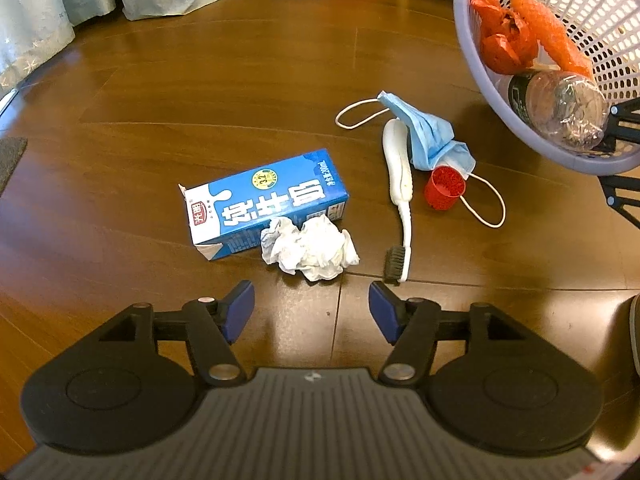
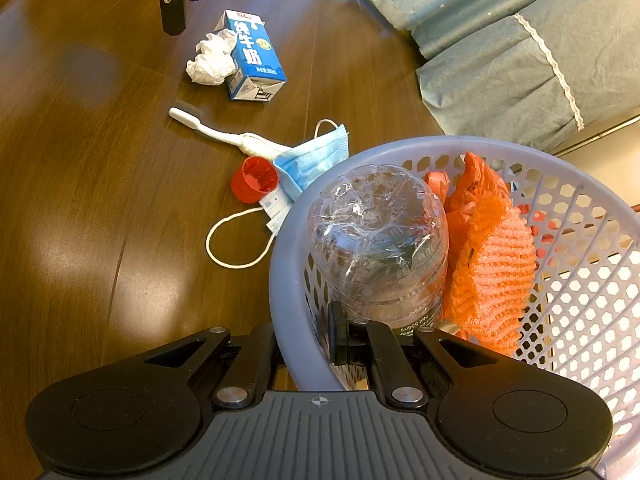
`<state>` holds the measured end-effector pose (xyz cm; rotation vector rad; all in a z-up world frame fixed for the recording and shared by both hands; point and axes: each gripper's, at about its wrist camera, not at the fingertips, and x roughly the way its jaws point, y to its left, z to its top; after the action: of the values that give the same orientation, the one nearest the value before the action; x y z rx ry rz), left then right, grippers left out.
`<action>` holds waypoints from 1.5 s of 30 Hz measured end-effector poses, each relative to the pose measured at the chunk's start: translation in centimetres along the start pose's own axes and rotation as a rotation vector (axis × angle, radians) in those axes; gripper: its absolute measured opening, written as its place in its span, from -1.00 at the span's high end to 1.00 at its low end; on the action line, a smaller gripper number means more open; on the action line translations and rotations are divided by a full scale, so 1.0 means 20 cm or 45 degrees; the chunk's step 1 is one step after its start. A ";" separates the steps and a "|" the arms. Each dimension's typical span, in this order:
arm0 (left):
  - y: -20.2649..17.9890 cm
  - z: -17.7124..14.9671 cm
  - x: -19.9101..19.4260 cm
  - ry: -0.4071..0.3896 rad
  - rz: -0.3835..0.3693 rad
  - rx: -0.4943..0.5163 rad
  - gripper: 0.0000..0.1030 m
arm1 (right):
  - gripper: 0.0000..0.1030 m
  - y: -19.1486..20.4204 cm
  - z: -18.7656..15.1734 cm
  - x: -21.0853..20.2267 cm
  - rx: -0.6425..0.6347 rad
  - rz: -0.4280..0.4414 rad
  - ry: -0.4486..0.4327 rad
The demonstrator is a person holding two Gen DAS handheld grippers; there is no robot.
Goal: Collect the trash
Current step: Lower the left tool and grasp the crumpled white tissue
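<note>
Crumpled white tissue (image 1: 309, 253) against milk carton (image 1: 264, 204)

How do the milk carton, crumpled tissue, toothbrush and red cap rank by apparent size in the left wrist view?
1. milk carton
2. toothbrush, longer but far thinner, so its place against the carton is unsure
3. crumpled tissue
4. red cap

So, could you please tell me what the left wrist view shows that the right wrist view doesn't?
Only the left wrist view shows the left tongs open above the crumpled tissue, and the toothbrush bristles clearly. Only the right wrist view shows the right tongs shut on the basket rim. Both show the milk carton, face mask, red cap and plastic bottle.
</note>
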<state>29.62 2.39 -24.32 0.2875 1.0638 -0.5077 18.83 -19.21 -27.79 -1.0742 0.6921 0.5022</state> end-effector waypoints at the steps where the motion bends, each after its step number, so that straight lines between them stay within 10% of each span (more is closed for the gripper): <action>1: 0.00 0.00 0.00 0.000 0.002 -0.001 -0.22 | 0.94 0.00 0.00 0.00 0.001 0.001 0.000; 34: -0.02 0.07 0.24 -0.007 0.042 -0.031 -0.58 | 0.94 0.00 0.00 0.00 -0.029 0.010 -0.026; 45: -0.06 0.09 0.28 -0.031 0.082 0.041 -0.23 | 0.93 0.00 -0.01 0.00 -0.027 0.010 -0.027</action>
<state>32.46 -0.92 -28.53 0.3420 1.0207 -0.4696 18.83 -19.37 -27.79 -1.0850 0.6737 0.5284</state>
